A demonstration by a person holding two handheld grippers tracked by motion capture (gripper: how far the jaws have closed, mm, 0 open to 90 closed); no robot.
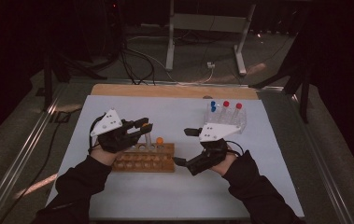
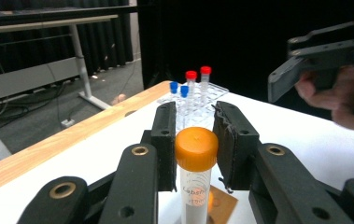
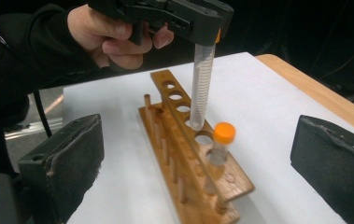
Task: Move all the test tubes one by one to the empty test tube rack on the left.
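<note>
Now we clamp the orange-capped tube (image 3: 201, 86) upright in the left hand-held gripper (image 2: 194, 140) over the wooden rack (image 3: 188, 158) so it drops straight; right hand-held gripper (image 3: 198, 163) released

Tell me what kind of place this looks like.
Probably a lab-style recording bench: a wooden test-tube rack holding an orange-capped plastic tube, a clear plastic rack of red- and blue-capped tubes, and a white table mat in a dark, curtained room.
</note>
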